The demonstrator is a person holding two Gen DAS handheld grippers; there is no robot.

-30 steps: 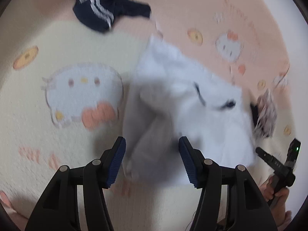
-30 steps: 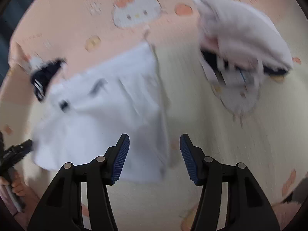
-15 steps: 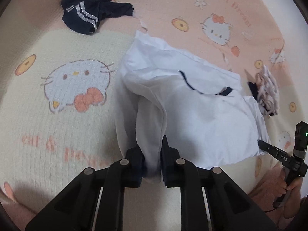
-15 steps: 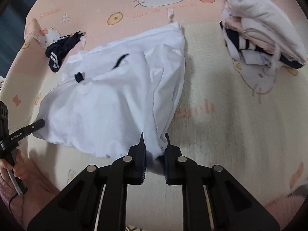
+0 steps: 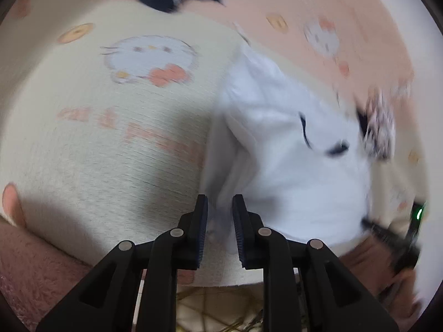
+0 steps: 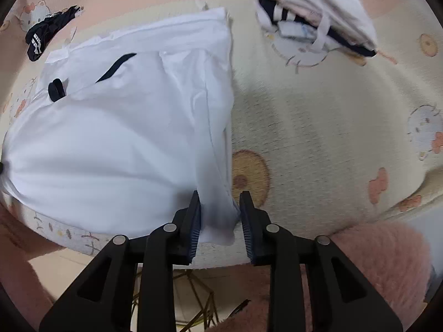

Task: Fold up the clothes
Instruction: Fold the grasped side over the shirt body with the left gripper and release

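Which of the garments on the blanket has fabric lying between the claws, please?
The white shirt: its corner lies between the opening right claw. The dark striped garment and the folded pile lie apart, untouched.

**Soft indoor light, one view smeared**

Even, diffuse light. The left wrist view is motion-blurred throughout; the right is sharper. A soft shadow crosses the blanket (image 5: 91, 166). Fisheye bending curves the edges, corners black.

Bare blanket (image 6: 318, 127) lies open right of the white shirt (image 6: 116, 138); a folded pile (image 6: 313, 13) blocks its far side
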